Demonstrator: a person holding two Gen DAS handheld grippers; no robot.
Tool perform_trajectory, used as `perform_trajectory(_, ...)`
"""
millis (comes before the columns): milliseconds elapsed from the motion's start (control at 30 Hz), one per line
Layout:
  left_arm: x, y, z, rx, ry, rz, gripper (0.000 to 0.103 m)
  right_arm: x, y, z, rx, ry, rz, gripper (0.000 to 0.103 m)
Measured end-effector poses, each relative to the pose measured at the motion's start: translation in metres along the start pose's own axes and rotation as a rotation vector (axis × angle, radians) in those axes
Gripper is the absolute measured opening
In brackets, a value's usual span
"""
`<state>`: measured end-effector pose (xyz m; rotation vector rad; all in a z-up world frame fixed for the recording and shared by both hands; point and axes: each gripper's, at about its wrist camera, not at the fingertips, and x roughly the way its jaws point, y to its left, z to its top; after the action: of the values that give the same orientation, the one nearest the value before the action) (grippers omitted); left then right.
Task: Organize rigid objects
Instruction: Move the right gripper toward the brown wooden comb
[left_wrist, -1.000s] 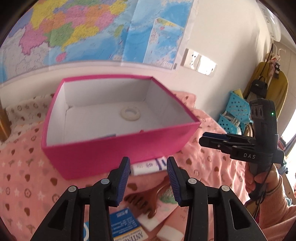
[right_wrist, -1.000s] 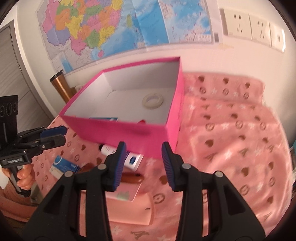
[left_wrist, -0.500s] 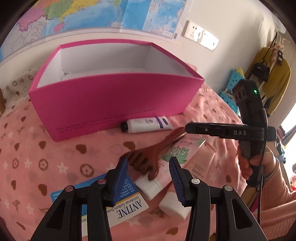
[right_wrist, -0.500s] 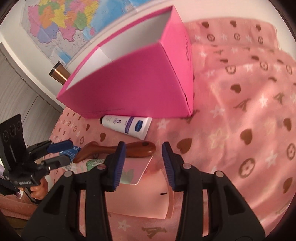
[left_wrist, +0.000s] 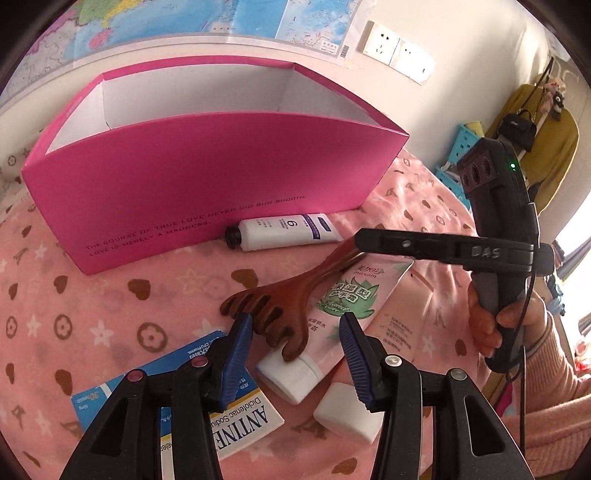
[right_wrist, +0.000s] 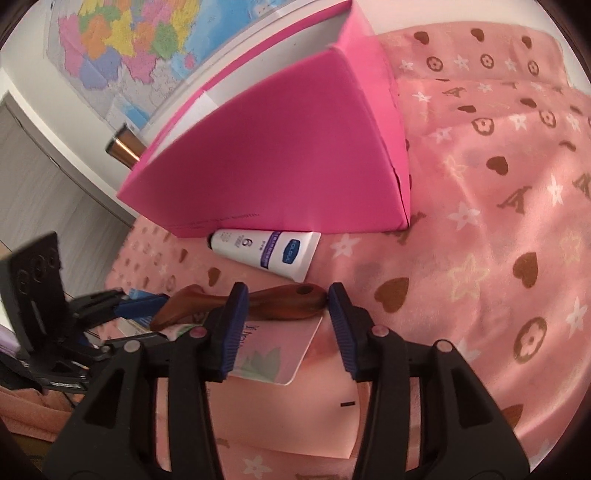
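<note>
Hand-held grippers (left_wrist: 295, 354) (right_wrist: 284, 325) apart, perhaps straddling comb (left_wrist: 280, 306).

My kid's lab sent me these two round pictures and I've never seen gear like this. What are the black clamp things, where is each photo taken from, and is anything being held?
No robot here: a person holds a hand-held clamp tool in each hand, each with a fisheye camera looking along its two blue-padded fingers.

One picture looks from the left tool; the right tool crosses its view. The other looks from the right tool.

On the pink cloth stand a pink box, a white tube, a wooden comb, a green-printed tube and a blue medicine carton.

Both tools' jaws have just been opening, straddling opposite ends of the comb. Nothing is gripped yet.
</note>
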<state>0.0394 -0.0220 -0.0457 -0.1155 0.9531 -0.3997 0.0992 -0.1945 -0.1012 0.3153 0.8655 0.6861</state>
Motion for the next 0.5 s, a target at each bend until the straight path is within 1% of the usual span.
perform_trajectory(100, 0.001, 0.003, 0.0, -0.006, 0.001, -0.004, 0.05, -0.013, -0.001, 0.0, 0.007, -0.066, 0.072, 0.052)
perform_trajectory(200, 0.003, 0.007, 0.002, -0.014, 0.005, -0.011, 0.053, -0.027, 0.006, 0.002, -0.026, -0.131, 0.144, 0.052)
perform_trajectory(333, 0.006, 0.011, 0.008, -0.02, 0.002, 0.004, 0.055, -0.03, 0.018, 0.006, -0.078, -0.157, 0.155, 0.052)
perform_trajectory(400, 0.007, 0.016, 0.012, -0.032, -0.001, 0.007, 0.054, -0.03, 0.021, 0.007, -0.089, -0.164, 0.176, 0.052)
perform_trajectory(433, 0.007, 0.019, 0.013, -0.038, -0.002, 0.005, 0.053, -0.029, 0.024, 0.008, -0.095, -0.167, 0.18, 0.052)
perform_trajectory(467, 0.007, 0.021, 0.014, -0.046, -0.004, 0.005, 0.048, -0.03, 0.025, 0.01, -0.105, -0.172, 0.191, 0.052)
perform_trajectory(500, 0.008, 0.025, 0.016, -0.051, -0.002, 0.025, 0.042, -0.03, 0.027, 0.011, -0.112, -0.174, 0.198, 0.052)
